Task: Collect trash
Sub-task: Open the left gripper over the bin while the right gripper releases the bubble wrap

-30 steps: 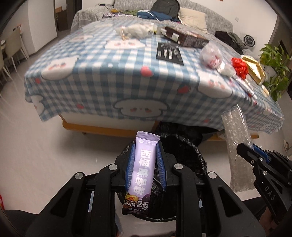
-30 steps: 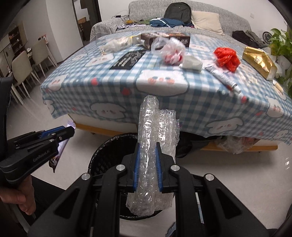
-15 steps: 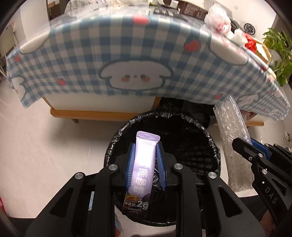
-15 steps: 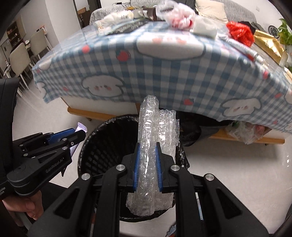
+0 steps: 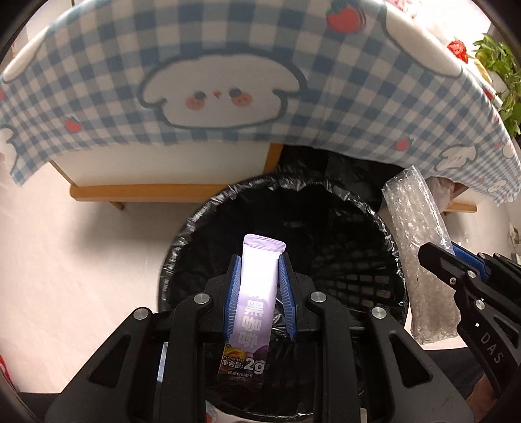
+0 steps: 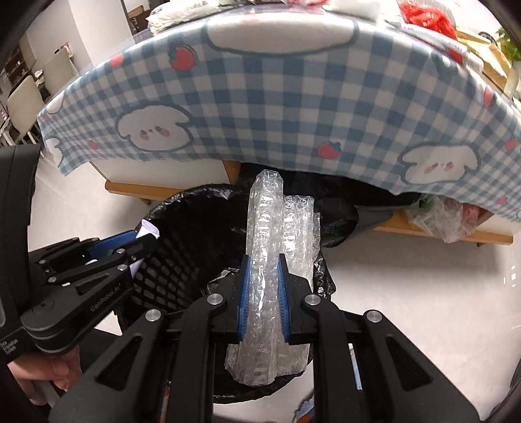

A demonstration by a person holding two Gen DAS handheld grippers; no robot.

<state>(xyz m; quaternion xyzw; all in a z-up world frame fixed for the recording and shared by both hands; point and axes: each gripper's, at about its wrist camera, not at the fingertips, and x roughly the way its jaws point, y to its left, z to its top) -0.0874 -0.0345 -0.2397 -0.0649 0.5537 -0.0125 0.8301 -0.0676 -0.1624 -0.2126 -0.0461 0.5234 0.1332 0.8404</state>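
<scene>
A black mesh bin (image 5: 364, 227) lined with a black bag stands on the floor below both grippers; the right wrist view shows the bin (image 6: 169, 270) too. My left gripper (image 5: 259, 260) is shut on a purple coffee sachet (image 5: 255, 309), held upright over the bin's opening. My right gripper (image 6: 263, 258) is shut on a folded wad of clear bubble wrap (image 6: 273, 247), also over the bin. From the left wrist view the bubble wrap (image 5: 420, 247) hangs at the bin's right rim. The left gripper (image 6: 143, 240) shows at the bin's left rim in the right wrist view.
A low table with a blue checked cloth (image 5: 228, 65) overhangs just behind the bin. Red wrapper (image 6: 429, 16), a gold bag and other litter lie on top. A clear plastic bag (image 6: 446, 218) sits under the table at right. A potted plant (image 5: 501, 75) stands far right.
Both grippers have come down toward the bin with their loads; the tabletop has risen out of view and the bin's opening now fills the middle.
</scene>
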